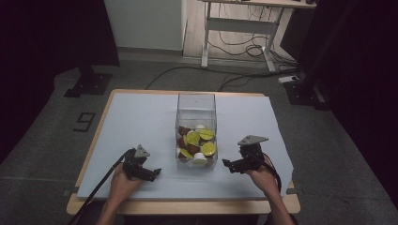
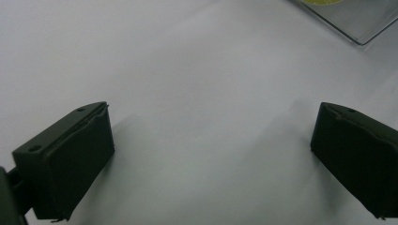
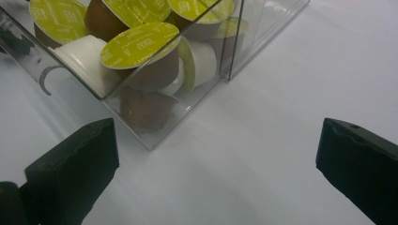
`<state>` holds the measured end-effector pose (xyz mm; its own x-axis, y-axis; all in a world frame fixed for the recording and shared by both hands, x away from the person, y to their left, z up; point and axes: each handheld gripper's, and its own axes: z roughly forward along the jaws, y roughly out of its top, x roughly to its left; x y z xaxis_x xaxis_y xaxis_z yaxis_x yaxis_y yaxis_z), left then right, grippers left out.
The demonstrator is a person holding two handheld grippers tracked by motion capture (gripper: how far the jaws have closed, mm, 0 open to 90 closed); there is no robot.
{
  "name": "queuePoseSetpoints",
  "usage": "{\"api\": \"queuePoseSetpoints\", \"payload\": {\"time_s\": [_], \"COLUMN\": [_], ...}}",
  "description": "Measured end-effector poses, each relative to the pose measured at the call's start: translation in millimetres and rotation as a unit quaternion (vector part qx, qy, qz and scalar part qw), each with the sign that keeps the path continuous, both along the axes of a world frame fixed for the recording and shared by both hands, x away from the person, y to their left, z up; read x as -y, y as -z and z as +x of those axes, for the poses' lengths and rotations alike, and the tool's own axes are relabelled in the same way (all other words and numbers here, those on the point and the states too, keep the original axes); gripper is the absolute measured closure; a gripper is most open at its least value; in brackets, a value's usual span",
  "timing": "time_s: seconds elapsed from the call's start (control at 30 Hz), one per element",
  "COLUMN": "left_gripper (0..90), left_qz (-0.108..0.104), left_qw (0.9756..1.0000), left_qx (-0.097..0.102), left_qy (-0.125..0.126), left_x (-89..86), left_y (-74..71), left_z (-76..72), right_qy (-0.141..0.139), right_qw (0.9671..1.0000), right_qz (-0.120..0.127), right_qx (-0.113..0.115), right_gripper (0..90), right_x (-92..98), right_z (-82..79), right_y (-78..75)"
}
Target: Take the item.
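The clear box (image 1: 196,123) of coffee capsules (image 3: 141,47) sits between the two claws. The left claw (image 1: 151,172) gapes wide over bare white sheet (image 2: 187,84); the right claw (image 1: 228,165), equally wide, has the box corner just ahead of it.

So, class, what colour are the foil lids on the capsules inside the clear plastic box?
Yellow-green foil lids, seen best in the right gripper view.
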<state>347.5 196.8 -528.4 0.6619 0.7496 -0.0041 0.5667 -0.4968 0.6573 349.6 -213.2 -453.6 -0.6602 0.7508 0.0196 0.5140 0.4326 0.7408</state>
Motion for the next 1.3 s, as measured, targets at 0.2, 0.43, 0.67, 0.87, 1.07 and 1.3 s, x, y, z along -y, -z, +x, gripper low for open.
{"api": "queuePoseSetpoints", "payload": {"time_s": [0.2, 0.43, 0.67, 0.87, 1.07, 1.3], "left_gripper": [0.0, 0.0, 0.0, 0.0, 0.0, 0.0], "left_qz": [0.0, 0.0, 0.0, 0.0, 0.0, 0.0], "left_qw": [1.0, 1.0, 1.0, 1.0, 1.0, 1.0], "left_qx": [0.0, 0.0, 0.0, 0.0, 0.0, 0.001], "left_qy": [0.0, 0.0, 0.0, 0.0, 0.0, 0.0], "left_x": [0.0, 0.0, 0.0, 0.0, 0.0, 0.0], "left_y": [0.0, 0.0, 0.0, 0.0, 0.0, 0.0], "left_z": [0.0, -0.1, -0.1, -0.1, -0.1, -0.1], "right_qy": [0.006, 0.006, -0.014, -0.034, -0.05, -0.066], "right_qw": [0.9999, 0.9999, 0.9999, 0.9994, 0.9987, 0.9977], "right_qz": [0.0, 0.01, 0.01, 0.011, 0.01, 0.0], "right_qx": [-0.012, -0.009, -0.005, -0.004, -0.006, -0.013], "right_gripper": [1.1, 1.4, 1.4, 1.4, 1.6, 6.7], "right_x": [-7.1, -18.5, -30.4, -41.3, -52.5, -71.5], "right_z": [3.3, 6.7, 12.9, 17.2, 21.3, 27.5], "right_y": [-6.7, -20.8, -32.6, -37.9, -41.3, -41.7]}}
